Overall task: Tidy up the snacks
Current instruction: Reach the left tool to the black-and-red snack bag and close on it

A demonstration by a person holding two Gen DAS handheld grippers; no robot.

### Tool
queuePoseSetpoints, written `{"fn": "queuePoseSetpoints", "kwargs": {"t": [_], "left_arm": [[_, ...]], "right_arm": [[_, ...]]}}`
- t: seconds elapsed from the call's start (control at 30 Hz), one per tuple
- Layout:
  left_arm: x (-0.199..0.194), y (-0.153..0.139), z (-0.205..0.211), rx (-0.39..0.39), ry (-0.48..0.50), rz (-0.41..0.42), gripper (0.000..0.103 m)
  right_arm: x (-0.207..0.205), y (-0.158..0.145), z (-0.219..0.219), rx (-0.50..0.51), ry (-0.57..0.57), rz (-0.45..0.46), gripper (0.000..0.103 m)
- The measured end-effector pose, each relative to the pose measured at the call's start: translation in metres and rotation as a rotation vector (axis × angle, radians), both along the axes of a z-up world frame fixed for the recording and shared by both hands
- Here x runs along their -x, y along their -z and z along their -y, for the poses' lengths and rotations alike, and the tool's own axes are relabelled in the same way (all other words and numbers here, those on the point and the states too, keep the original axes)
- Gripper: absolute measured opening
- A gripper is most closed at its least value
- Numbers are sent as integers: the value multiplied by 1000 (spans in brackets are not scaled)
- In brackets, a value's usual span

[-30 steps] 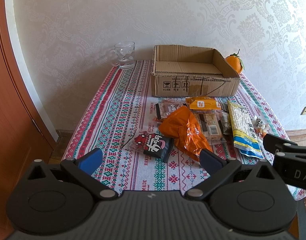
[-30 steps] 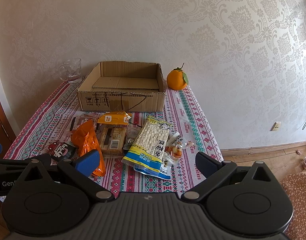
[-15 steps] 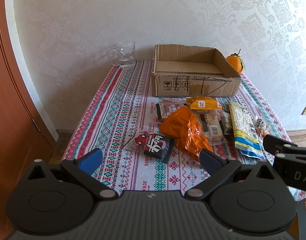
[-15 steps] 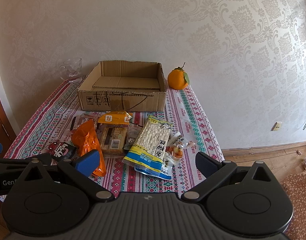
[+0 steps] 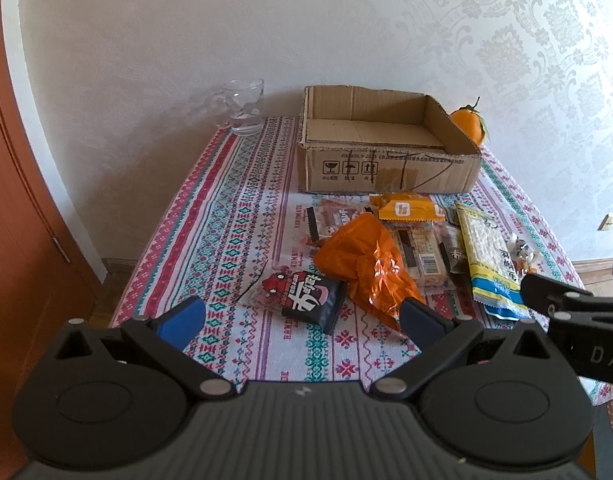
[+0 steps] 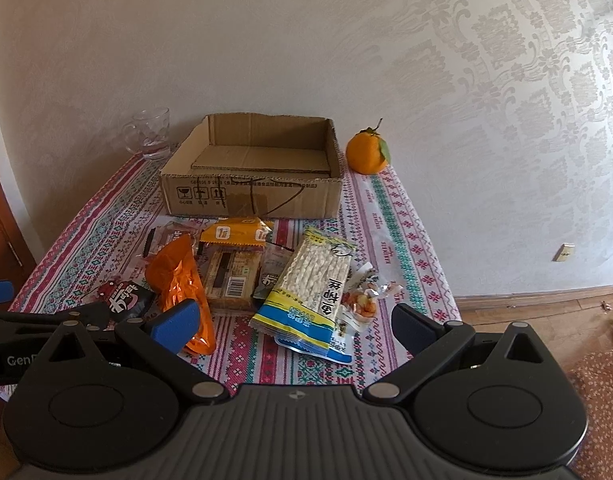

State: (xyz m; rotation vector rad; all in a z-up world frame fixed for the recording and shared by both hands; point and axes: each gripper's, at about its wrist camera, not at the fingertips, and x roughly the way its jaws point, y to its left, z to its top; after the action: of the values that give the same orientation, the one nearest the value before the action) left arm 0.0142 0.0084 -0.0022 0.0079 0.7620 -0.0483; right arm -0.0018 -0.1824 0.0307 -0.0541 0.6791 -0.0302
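I see the cardboard box (image 6: pixel 250 176) at the far end of the worktop (image 5: pixel 226 208), its low corrugated walls open on top and only its bare flat floor showing inside. A clear glass mug (image 5: pixel 244 107) stands to its left, a round orange with a leaf (image 6: pixel 366 152) to its right. The snacks lie loose on the woven patterned cloth just in front of the box: a crinkled glossy orange bag (image 5: pixel 366 268), a small black and red packet (image 5: pixel 306 298), a flat yellow wrapper (image 6: pixel 236 234), a biscuit pack with a barcode (image 6: pixel 230 276) and a long clear bag of pale sticks (image 6: pixel 310 296). My left gripper (image 5: pixel 300 320) and right gripper (image 6: pixel 294 326) both hover at the near edge, blue pads spread wide, holding nothing.
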Motion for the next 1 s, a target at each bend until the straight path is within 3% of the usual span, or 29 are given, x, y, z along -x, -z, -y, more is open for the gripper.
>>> {"fn": "queuePoseSetpoints", "kwargs": {"t": [0.5,1.0], "left_arm": [[-32,38,-11,-34,77,-5,102],[-109,74,-16,-8,-46,-85,102]], "right_arm": [[-39,26,19,-10,-90,-7,103],[-61,41,33,-28,-35,-45,103]]}}
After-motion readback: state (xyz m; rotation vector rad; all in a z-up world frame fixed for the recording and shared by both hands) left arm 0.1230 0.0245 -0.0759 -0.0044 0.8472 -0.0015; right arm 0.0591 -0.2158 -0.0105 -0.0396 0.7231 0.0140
